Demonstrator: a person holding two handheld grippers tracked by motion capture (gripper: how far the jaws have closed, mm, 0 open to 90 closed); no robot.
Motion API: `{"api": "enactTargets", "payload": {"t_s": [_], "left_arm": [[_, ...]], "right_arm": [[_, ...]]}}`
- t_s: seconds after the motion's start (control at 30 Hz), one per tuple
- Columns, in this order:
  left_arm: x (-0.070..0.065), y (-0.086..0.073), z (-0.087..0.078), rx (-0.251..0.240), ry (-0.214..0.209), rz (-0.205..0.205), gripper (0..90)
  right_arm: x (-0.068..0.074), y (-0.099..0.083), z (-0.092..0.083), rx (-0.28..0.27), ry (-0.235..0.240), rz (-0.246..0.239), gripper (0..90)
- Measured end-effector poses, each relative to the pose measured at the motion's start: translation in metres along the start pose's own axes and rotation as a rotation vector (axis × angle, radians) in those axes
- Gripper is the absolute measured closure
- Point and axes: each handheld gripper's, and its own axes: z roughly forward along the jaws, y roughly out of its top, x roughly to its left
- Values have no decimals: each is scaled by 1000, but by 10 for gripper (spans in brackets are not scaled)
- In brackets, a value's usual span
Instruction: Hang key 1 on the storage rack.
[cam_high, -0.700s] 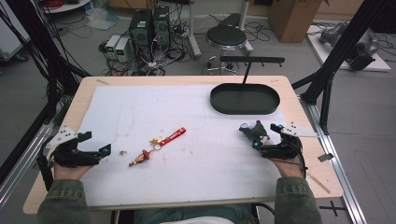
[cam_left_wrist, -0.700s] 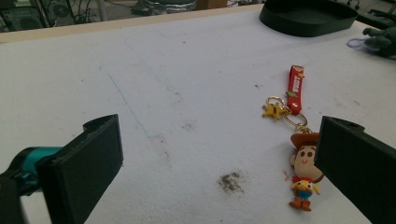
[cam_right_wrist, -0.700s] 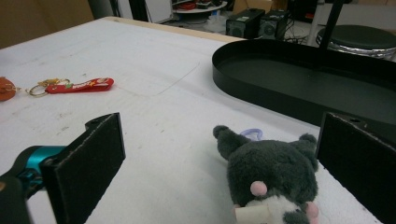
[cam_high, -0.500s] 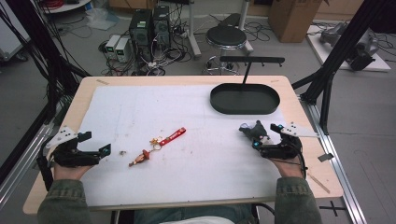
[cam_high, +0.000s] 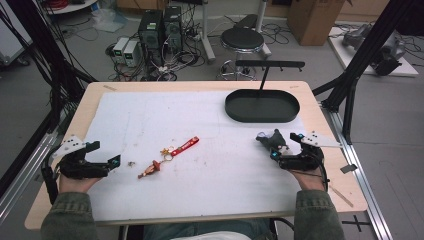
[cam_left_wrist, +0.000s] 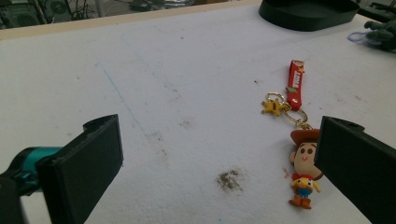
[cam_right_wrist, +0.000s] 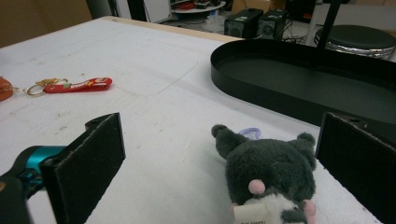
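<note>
R gripper (cam_high: 282, 145) fingers (cam_right_wrist: 88, 163) stand wide open, nothing pinched; the grey plush toy (cam_right_wrist: 271, 179) sits on the counter right between them, pads apart from its sides. It's near the right edge, just in front of the black oval tray (cam_high: 295, 107), which sits at the far right corner w/ an upright handle. L gripper (cam_high: 102, 162) fingers (cam_left_wrist: 88, 156) also wide open & empty, low over the counter near the left edge. The cowboy keychain (cam_left_wrist: 303, 168) w/ red strap (cam_left_wrist: 294, 84) lies just beside the L gripper's far finger, roughly mid-counter, not touched.

Change vs the earlier pics: none really. Both hands, plush, keychain & tray sit in the same spots; fingers just as wide. So looks like a pause or start position, no grasp begun.

Judgement: work seems to be moving the small toys into the tray. R side is closest to ready, plush already framed, needs only a close. Keychain wants a short reach in first.
</note>
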Motion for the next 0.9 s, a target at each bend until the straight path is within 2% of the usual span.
{"api": "enactTargets", "payload": {"t_s": [0.27,0.37,0.43,0.47,0.57,0.67,0.7,0.73,0.8,0.9], "left_arm": [[-6,9,4,38,5,6,17],[-14,15,14,93,-10,36,17],[-16,17,17,105,-14,44,17],[-21,21,23,128,-20,67,17],[-24,25,27,139,-22,80,17],[-31,38,33,142,-29,102,17],[-31,38,33,142,-29,102,17],[-35,44,38,150,-37,119,17],[-38,47,42,154,-39,126,17],[-43,56,53,186,-46,163,17]], "right_arm": [[1,0,-1,-3,0,2,3],[1,0,0,1,-1,5,3],[1,0,-1,-3,-2,7,4],[1,0,-1,-1,-3,11,3],[1,0,0,-3,-2,6,3],[1,0,0,-7,0,7,3],[1,0,0,-7,-1,7,3],[1,0,0,-6,-3,12,3],[0,0,0,-4,-4,15,3],[0,0,0,-11,-8,4,3]]}}
